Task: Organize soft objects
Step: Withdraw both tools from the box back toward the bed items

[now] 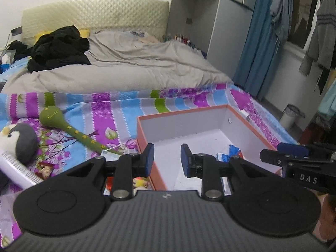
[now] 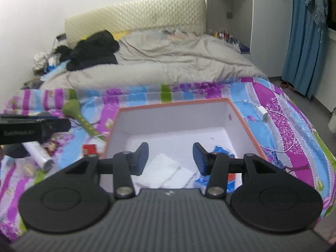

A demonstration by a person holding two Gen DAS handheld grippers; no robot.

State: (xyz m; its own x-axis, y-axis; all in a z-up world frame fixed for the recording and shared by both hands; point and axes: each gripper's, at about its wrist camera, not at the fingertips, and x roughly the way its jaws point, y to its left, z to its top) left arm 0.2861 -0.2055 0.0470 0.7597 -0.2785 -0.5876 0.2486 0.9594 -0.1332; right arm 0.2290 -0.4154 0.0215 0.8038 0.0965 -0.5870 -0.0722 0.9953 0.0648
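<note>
Home bedroom. Bed [image 1: 130, 67] with rumpled grey duvet, quilted cream headboard [image 1: 94, 14] behind it. Grey wardrobe [image 1: 210, 21] right of bed, blue curtain [image 1: 258, 42] beyond, clothes hanging [image 1: 321, 31] at window. Black garments [image 1: 58, 48] heaped on bed.

Left tool [image 1: 167, 157] parted over orange box [image 1: 145, 129], green plush [image 1: 69, 128] left

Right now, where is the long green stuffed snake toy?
In the left wrist view the long green stuffed snake toy lies on the striped floral bedsheet, left of the orange-rimmed cardboard box and beside the grey-and-white penguin plush.
</note>
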